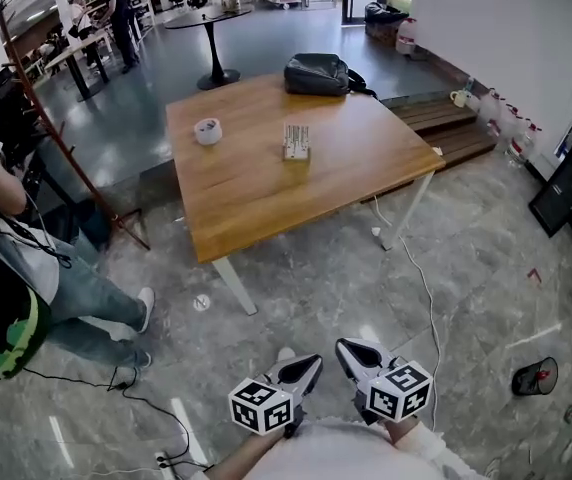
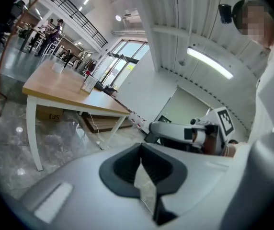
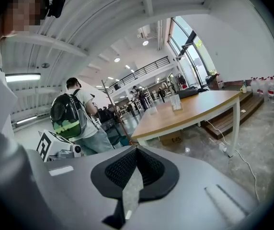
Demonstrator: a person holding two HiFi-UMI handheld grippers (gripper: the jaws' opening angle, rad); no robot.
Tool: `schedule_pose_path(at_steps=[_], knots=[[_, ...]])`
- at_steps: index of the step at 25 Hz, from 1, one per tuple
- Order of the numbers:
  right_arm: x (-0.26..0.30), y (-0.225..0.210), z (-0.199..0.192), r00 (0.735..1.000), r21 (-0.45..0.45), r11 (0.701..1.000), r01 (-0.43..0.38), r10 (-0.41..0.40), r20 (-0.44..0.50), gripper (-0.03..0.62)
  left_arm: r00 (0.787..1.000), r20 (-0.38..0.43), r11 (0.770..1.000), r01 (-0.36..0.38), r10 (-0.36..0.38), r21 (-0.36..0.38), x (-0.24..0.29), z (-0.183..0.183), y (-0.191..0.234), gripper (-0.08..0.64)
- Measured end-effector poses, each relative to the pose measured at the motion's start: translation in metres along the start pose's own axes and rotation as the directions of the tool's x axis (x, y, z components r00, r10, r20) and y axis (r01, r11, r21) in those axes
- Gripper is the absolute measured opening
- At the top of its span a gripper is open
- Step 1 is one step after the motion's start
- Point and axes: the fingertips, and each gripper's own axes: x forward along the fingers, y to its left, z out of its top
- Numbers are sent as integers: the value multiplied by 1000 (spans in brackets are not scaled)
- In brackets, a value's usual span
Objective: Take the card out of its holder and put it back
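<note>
1. A wooden bench [image 1: 266, 183] on white legs stands on a grey marbled floor [image 1: 316, 278] in a large open hall. It is well ahead of the person holding the grippers.
2. The card holder [image 1: 296, 142] stands upright near the middle of the bench top. It is well apart from both grippers, and the card is too small to tell from the holder.
3. A roll of tape [image 1: 207, 130] lies to the left of the holder. A black bag [image 1: 318, 73] sits at the bench's far edge.
4. A white cable [image 1: 421, 268] trails over the floor from the bench's right legs. Low wooden steps [image 1: 446, 123] lie beyond the bench's right side.
5. A person wearing a backpack [image 1: 6, 328] stands at the left. Other people are at tables further back in the hall.
6. In the head view both grippers are low and close to the holder's body. They sit side by side, pointing forward and a little downward over the floor, short of the bench.
7. The left gripper [image 2: 141, 146] has its fingers pressed together, with nothing between them.
8. The right gripper [image 3: 137, 150] also has its fingers closed tip to tip and holds nothing.
</note>
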Motion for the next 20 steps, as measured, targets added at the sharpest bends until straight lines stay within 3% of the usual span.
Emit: schedule_pose_path(at_steps=[6, 12, 20], knots=[[69, -32, 55, 1000, -29, 999, 15, -14, 18, -2, 999, 40, 999, 17, -18, 27, 30, 78, 63, 8], [136, -48, 110, 998, -18, 999, 41, -40, 48, -2, 998, 13, 998, 55, -55, 42, 53, 142, 119, 8], [183, -86, 131, 996, 27, 996, 88, -89, 27, -2, 997, -35, 997, 75, -75, -3, 89, 168, 165, 8]])
